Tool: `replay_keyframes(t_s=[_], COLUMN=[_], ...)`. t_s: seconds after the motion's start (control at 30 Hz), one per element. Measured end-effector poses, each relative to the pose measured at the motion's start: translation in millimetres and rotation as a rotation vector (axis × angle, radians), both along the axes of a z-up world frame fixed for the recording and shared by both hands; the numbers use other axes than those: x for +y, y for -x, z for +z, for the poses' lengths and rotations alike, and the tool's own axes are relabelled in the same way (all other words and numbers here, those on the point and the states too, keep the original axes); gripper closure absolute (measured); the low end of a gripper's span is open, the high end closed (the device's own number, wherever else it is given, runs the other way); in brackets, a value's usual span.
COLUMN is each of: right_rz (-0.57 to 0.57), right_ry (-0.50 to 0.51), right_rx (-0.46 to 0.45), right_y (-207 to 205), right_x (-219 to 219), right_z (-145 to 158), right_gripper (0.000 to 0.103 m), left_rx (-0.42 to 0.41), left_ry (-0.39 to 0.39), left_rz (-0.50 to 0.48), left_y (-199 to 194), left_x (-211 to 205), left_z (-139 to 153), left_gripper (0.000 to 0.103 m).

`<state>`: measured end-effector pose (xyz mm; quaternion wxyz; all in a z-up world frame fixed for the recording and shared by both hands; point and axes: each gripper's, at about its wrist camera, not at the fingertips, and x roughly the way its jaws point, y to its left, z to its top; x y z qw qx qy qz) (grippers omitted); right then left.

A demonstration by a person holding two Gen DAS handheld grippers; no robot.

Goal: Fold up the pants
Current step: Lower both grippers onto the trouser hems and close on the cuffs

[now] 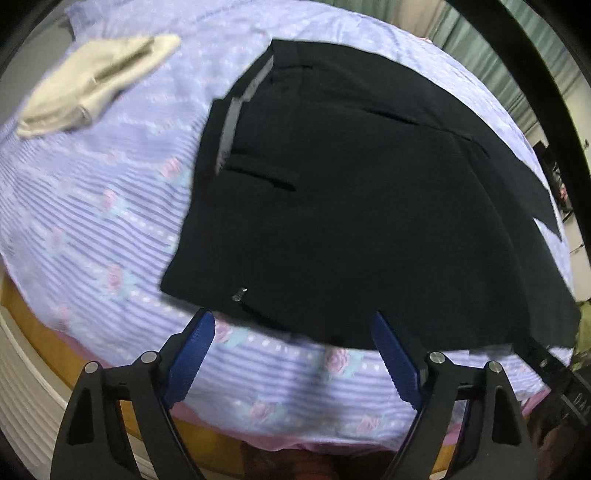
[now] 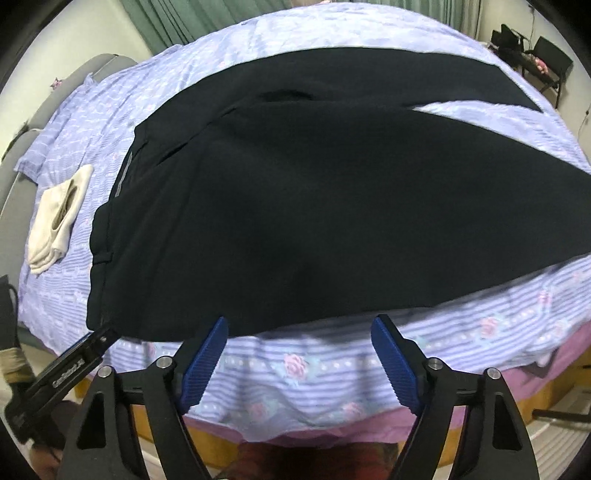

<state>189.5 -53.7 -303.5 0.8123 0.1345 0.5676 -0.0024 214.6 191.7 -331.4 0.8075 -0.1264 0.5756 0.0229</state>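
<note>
Black pants (image 1: 351, 206) lie spread flat on a bed, waistband to the left with a grey inner band, legs running off to the right (image 2: 332, 206). My left gripper (image 1: 293, 321) hovers open over the pants' near edge by the waist; nothing sits between its blue pads (image 1: 195, 354). My right gripper (image 2: 299, 328) is open too, just above the near edge of the nearer leg, with only bedsheet between its blue fingers (image 2: 395, 362). The left gripper's black body (image 2: 70, 373) shows at the lower left of the right wrist view. The right gripper's body (image 1: 554, 373) shows at the lower right of the left wrist view.
The bed has a lilac striped floral sheet (image 1: 110, 221) over a pink layer and a wooden frame (image 2: 550, 391). A folded cream garment (image 1: 96, 81) lies left of the pants (image 2: 59, 221). Green curtains (image 2: 166, 22) hang behind; dark chairs (image 2: 532, 59) stand at the far right.
</note>
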Motion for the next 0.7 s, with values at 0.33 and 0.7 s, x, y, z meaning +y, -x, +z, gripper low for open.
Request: replay_keyframes(t_s=[0.33, 0.7], right_rz=[-0.032, -0.021], right_ry=[-0.039, -0.004], right_rx=[0.034, 0.006], right_y=[-21, -44], right_x=[-6, -8], right_z=[-28, -3], right_gripper=[0.042, 0.091], left_rx=[0.040, 0.023], left_ry=[0.098, 0.104], left_rz=[0.037, 0.054], left_y=[-25, -28], left_x=[4, 18], left_z=[-22, 4], left_gripper=[0.032, 0.091])
